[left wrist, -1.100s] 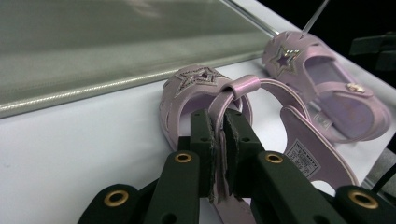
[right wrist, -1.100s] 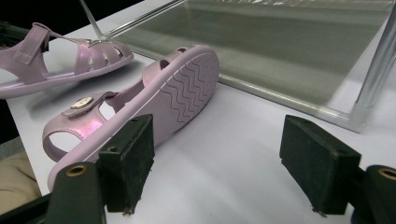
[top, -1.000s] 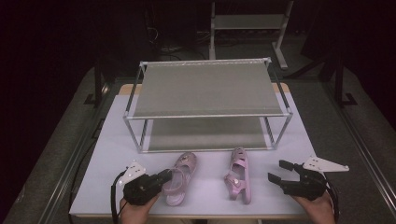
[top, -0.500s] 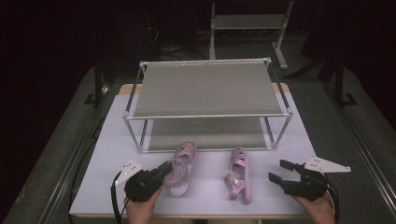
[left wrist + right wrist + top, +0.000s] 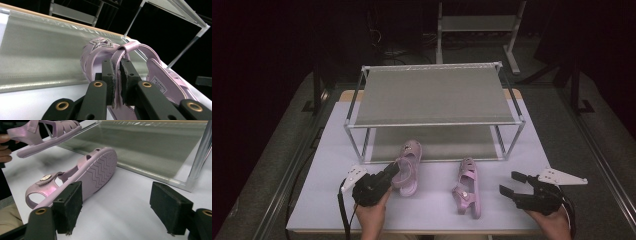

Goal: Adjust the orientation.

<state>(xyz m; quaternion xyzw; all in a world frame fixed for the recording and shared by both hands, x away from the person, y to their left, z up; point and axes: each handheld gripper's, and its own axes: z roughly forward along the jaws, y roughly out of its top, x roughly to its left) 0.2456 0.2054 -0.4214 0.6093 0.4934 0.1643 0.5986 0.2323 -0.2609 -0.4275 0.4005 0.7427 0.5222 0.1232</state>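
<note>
Two pink child's sandals are in play. My left gripper [image 5: 392, 170] is shut on the heel strap of one sandal [image 5: 407, 162], holding it off the table with its toe toward the rack's lower shelf [image 5: 442, 142]. In the left gripper view the pads [image 5: 110, 72] pinch the strap just behind the sandal's star-trimmed front [image 5: 100, 46]. The other sandal [image 5: 467, 190] lies on its side on the white table [image 5: 322, 200]. To its right my right gripper [image 5: 508, 183] stands open and holds nothing. The right gripper view shows that sandal's ribbed sole [image 5: 100, 167] ahead of the left pad, and the lifted sandal [image 5: 45, 132] at top left.
A two-tier metal rack [image 5: 434, 95] with grey shelves stands across the middle of the table; its front right post [image 5: 201, 150] is close ahead of the right gripper. A second shelf unit [image 5: 477, 22] stands on the dark floor behind.
My left gripper has carried its sandal forward and to the right, toward the rack's lower shelf. The second sandal and the right gripper have not moved.
</note>
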